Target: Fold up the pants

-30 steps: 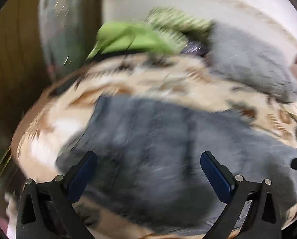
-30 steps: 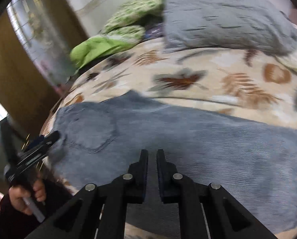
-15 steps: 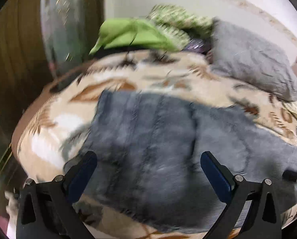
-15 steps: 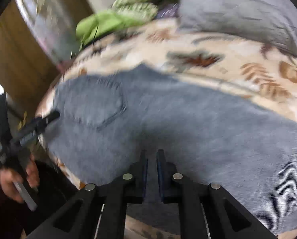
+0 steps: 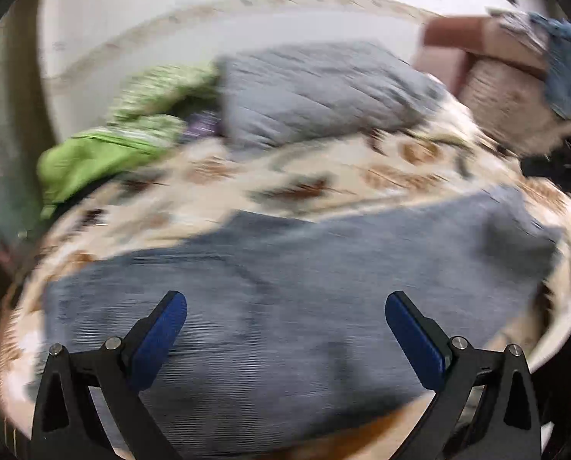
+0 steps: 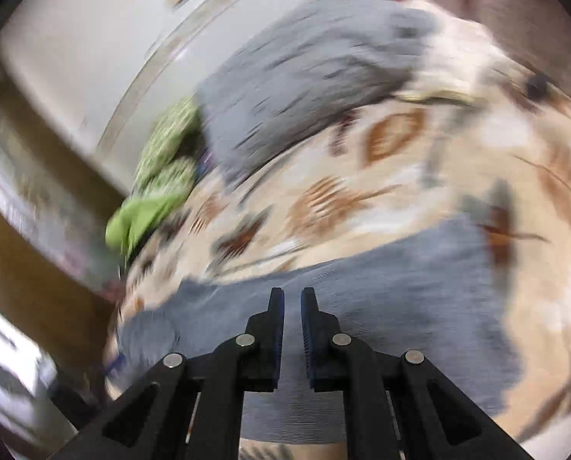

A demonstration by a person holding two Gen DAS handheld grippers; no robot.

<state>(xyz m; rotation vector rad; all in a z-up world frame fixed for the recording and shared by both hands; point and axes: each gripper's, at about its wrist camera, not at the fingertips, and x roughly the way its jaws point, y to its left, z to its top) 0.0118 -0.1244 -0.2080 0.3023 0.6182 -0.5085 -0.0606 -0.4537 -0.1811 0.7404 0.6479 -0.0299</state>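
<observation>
Grey-blue pants (image 5: 304, 287) lie flat across a bed covered by a cream blanket with brown leaf prints (image 5: 323, 176). My left gripper (image 5: 285, 318) is open and empty, its blue-padded fingers wide apart above the near side of the pants. In the right wrist view the pants (image 6: 400, 295) lie under my right gripper (image 6: 292, 306), whose jaws are nearly closed with a narrow gap and nothing between them. Both views are blurred by motion.
A grey pillow (image 5: 316, 88) lies at the back of the bed, with green bedding (image 5: 105, 149) to its left. A white wall (image 5: 170, 19) stands behind. A brownish piece of furniture (image 5: 496, 76) with blue cloth stands at the right. Wooden furniture (image 6: 24, 260) borders the bed's left.
Both cameras have swung sharply: the left view turned right, now taking in the pants' length and the furniture at right. The right view tilted and rolled. Gripper openings are unchanged.
</observation>
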